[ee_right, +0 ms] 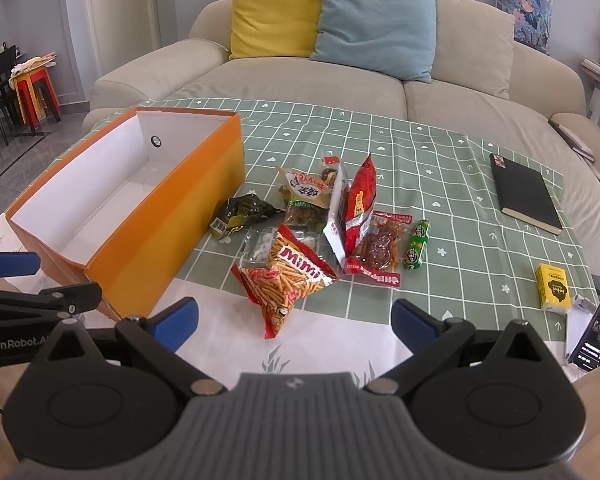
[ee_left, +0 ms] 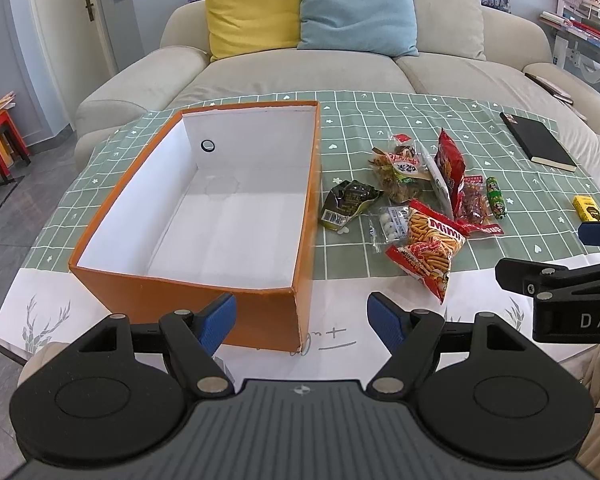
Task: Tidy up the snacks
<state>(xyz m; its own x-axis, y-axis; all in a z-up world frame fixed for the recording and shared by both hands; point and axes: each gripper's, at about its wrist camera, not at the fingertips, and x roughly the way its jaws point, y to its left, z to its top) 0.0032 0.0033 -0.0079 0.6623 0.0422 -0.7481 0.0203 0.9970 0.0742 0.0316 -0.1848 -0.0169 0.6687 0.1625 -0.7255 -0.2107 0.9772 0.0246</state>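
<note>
An open orange box (ee_left: 172, 292) with a white, empty inside stands on the table's left; it also shows in the right wrist view (ee_right: 160, 216). A pile of snack packets lies right of it: a red Mimi bag (ee_left: 428, 244) (ee_right: 288, 276), a dark green packet (ee_left: 346, 202) (ee_right: 240, 214), a tall red bag (ee_right: 360, 196), a red dried-meat packet (ee_right: 378, 246), a small green roll (ee_right: 418, 244). My left gripper (ee_left: 302, 322) is open and empty, near the box's front right corner. My right gripper (ee_right: 294, 320) is open and empty, just in front of the Mimi bag.
A black notebook (ee_right: 526, 190) and a small yellow box (ee_right: 554, 288) lie on the green checked cloth (ee_right: 440, 176) at the right. A phone (ee_right: 598, 334) stands at the right edge. A beige sofa (ee_right: 300, 76) with cushions is behind the table.
</note>
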